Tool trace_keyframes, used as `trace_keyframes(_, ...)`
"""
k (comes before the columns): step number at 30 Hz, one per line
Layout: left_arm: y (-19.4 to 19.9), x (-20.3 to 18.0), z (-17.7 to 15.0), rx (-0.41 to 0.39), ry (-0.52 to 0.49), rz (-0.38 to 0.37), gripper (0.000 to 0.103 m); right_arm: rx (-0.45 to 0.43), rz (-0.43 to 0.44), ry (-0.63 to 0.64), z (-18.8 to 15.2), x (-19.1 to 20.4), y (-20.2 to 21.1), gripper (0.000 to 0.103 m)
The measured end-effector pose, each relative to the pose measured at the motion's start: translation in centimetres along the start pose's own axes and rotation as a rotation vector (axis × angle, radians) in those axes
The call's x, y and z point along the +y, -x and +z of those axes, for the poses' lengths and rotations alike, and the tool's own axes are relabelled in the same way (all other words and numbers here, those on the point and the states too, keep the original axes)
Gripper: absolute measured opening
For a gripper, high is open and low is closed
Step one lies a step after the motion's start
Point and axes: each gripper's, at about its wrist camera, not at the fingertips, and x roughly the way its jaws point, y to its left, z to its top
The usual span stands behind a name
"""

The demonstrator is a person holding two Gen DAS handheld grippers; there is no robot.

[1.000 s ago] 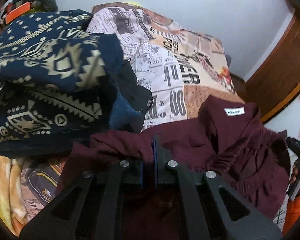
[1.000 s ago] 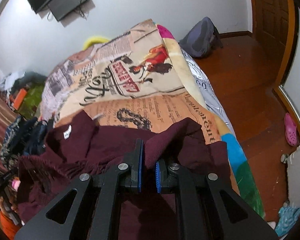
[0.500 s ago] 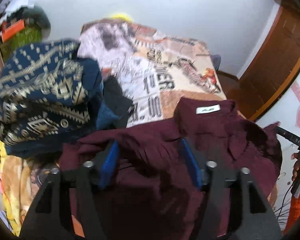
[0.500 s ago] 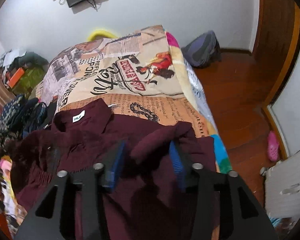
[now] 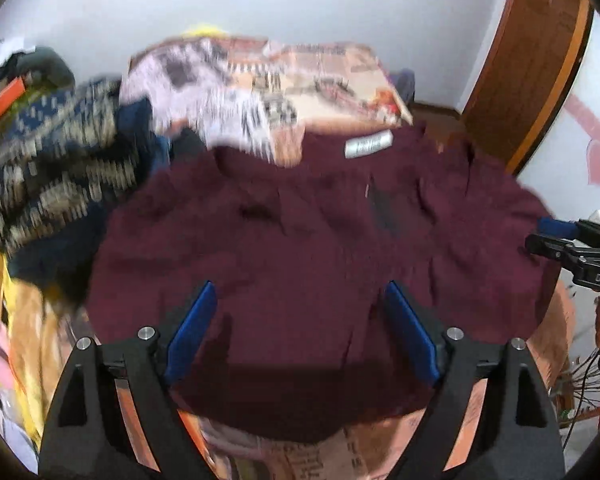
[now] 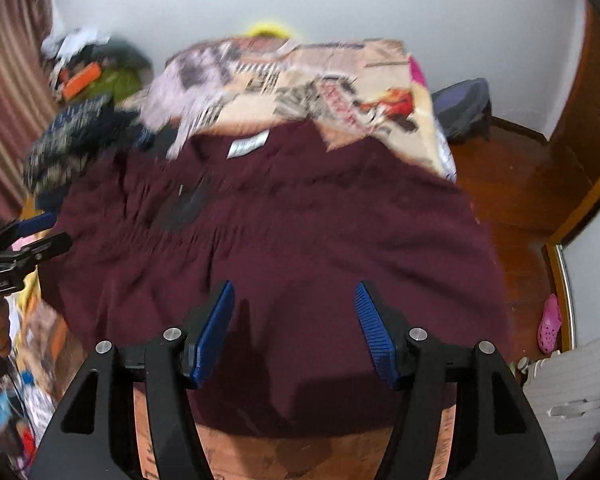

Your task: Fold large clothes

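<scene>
A large maroon garment lies spread over the near end of the bed, its white neck label at the far side. The same garment fills the right wrist view, label toward the back. My left gripper hangs above the cloth, its jaws still opening with nothing between the blue pads. The right gripper also hovers over the cloth with its jaws opening and nothing held. Each gripper shows at the edge of the other's view, the right one and the left one.
A newspaper-print bedspread covers the bed beyond the garment. A navy patterned pile lies at the left. A grey bag and a pink shoe sit on the wooden floor at the right. Clutter is stacked at the far left corner.
Both grippers let go of pinched folds of the maroon cloth and opened wide. Both drew back toward the near edge, and the garment now lies flatter and spread out.
</scene>
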Motion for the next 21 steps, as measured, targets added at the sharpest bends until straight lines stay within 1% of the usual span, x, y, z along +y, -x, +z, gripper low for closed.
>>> trace_keyframes(3,-1.6,0.6,-2.1,0.054,0.024,0.013,0.086,0.041,-0.020,0.029,-1.2,0.9,-1.1,0.059)
trace_keyframes(6,-2.1,1.0,-3.7,0.085,0.053,0.010,0.086,0.027,-0.057,0.057,-1.9,1.5,-1.1,0.059)
trace_keyframes(11,-0.6,1.3,-5.1,0.061,0.045,0.041,0.086,0.036,-0.054,0.038,-1.8,1.5,-0.5,0.059)
trace_keyframes(15,0.9,2.3,-5.6,0.043,0.070,0.050,0.086,0.022,-0.050,0.036,-1.8,2.3,0.0,0.059)
trace_keyframes(18,2.4,3.7,-5.6,0.007,0.116,0.062,0.086,-0.010,-0.058,0.065,-1.5,3.4,0.7,0.059)
trace_keyframes(21,3.9,5.4,-5.6,-0.035,0.182,0.100,0.086,-0.045,-0.049,0.089,-0.8,4.6,1.5,0.059)
